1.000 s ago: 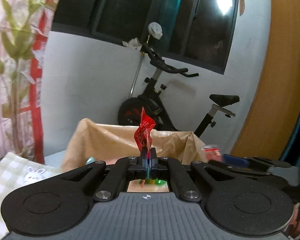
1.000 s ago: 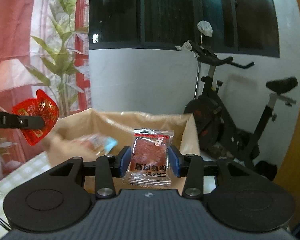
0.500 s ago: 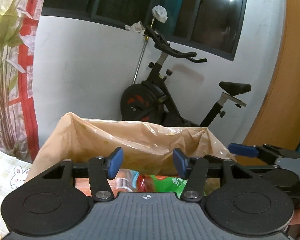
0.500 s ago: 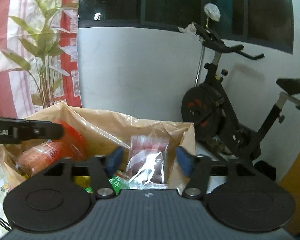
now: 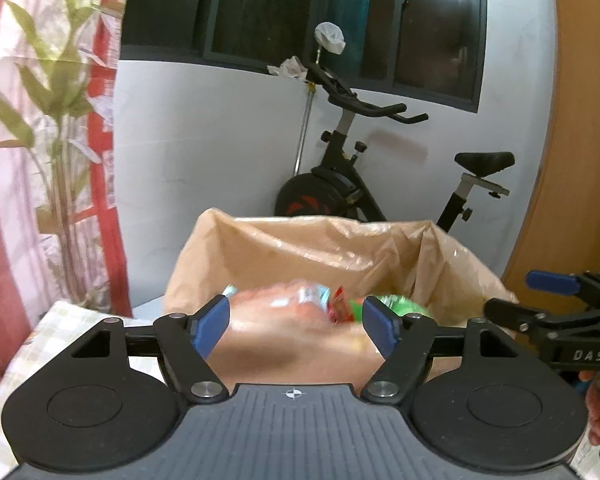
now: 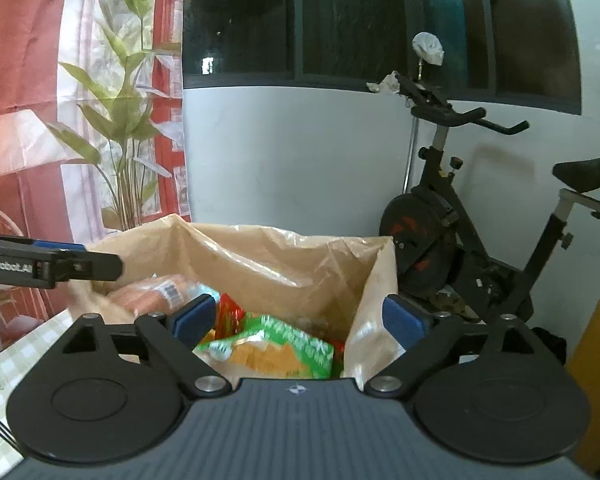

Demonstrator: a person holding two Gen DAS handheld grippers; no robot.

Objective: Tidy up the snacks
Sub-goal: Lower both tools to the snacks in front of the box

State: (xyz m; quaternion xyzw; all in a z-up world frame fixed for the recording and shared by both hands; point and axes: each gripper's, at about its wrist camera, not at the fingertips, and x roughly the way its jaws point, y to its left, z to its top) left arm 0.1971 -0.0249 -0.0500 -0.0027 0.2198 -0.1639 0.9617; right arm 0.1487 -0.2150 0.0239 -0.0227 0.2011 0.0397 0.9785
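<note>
A tan plastic bag (image 5: 324,248) stands open, also in the right wrist view (image 6: 276,256). Inside lie a green snack packet (image 6: 284,350), a red packet (image 6: 229,314), and an orange wrapped pack (image 6: 156,294); in the left wrist view the contents are blurred (image 5: 296,304). My left gripper (image 5: 296,326) is open and empty just above the bag's near edge. My right gripper (image 6: 298,318) is open and empty over the bag's mouth. Each gripper shows at the edge of the other's view: the right one (image 5: 556,312), the left one (image 6: 52,266).
A checked cloth (image 5: 60,316) covers the table under the bag. An exercise bike (image 6: 460,232) stands behind against the white wall. A curtain with a plant print (image 5: 40,140) hangs at left. A wooden panel (image 5: 580,160) is at right.
Both grippers opened: the left let go of the red packet, the right let go of the clear meat snack packet. Both packets dropped into the bag.
</note>
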